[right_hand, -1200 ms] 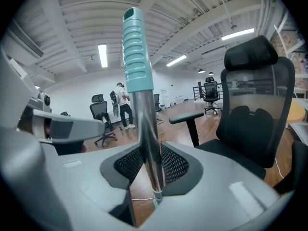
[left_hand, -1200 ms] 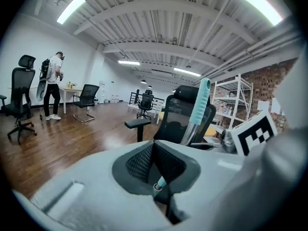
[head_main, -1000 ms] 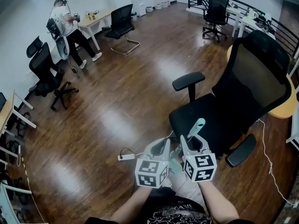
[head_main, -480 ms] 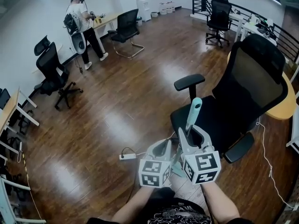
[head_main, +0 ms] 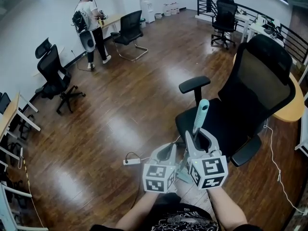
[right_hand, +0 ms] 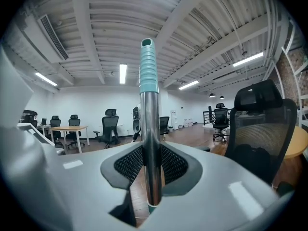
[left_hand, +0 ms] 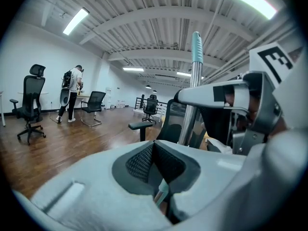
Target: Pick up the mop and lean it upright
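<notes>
Chrome-shafted mop [head_main: 201,114] with a ribbed teal grip, upright, held just in front of a black mesh chair [head_main: 250,95].

- Right gripper [head_main: 198,134]: clamped on the mop. The right gripper view shows both mesh pads pressed on the shaft and the grip rising toward the ceiling. The head view shows only the grip and a short run of shaft above the jaws.
- Left gripper [head_main: 166,149]: just beside the right one. Its own view shows the jaws drawn together, pads meeting, with a pale sliver at the foot of the gap and the mop standing off to the right.
- Floor [head_main: 120,95]: dark wood, wide and bare ahead and to the left. The chair crowds the right.
- Power strip [head_main: 130,161]: white, on the floor near the left gripper.
- Person [head_main: 89,13]: standing at a desk by the far-left wall, well apart.
- Cubes [head_main: 208,171]: black-and-white square markers.
</notes>
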Motion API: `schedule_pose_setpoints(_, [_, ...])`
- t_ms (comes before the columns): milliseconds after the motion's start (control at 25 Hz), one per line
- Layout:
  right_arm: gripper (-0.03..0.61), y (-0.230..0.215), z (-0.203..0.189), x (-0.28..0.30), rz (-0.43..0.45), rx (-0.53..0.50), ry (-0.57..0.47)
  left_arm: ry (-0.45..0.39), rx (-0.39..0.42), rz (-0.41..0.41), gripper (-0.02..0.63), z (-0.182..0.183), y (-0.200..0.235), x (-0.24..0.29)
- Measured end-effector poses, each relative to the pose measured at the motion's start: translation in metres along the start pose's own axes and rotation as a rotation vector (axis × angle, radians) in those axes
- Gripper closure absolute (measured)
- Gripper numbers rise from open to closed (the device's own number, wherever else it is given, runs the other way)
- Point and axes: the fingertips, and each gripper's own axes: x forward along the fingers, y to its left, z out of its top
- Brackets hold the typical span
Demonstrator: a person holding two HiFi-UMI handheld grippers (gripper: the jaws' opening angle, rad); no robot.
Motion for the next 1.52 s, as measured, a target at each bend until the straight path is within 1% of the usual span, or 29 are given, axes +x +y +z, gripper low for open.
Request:
schedule_pose_setpoints(200, [0.479, -0.007, -0.012, 0.005, -0.029, 0.015, 0.016, -0.004, -0.003, -0.01, 0.611, 0.003, 0.003, 0.004])
schedule_pose_setpoints(400, [0.476, -0.018, -0.039, 0.017, -0.047, 0.067, 0.065, 0.011, -0.001, -0.024, 0.611, 0.002, 0.008, 0.013])
schedule_pose_setpoints(600, [0.474, -0.024, -0.068, 0.033, -0.079, 0.108, 0.118, 0.023, 0.001, -0.036, 0.611, 0.004, 0.021, 0.024])
schedule_pose_setpoints(920, [0.472, -0.042, -0.107, 0.053, -0.121, 0.158, 0.182, 0.043, 0.037, -0.077, 0.611, 0.01, 0.026, 0.052])
schedule_pose_setpoints(1080, [0.472, -0.052, -0.124, 0.061, -0.132, 0.178, 0.198, 0.056, 0.053, -0.105, 0.611, 0.012, 0.025, 0.066])
schedule_pose_setpoints(1320, [0.471, -0.069, -0.154, 0.071, -0.15, 0.194, 0.222, 0.084, 0.094, -0.164, 0.611, 0.01, 0.011, 0.086])
schedule_pose_setpoints(1520, [0.468, -0.082, -0.161, 0.074, -0.161, 0.2, 0.189, 0.101, 0.109, -0.204, 0.611, 0.008, 0.002, 0.097])
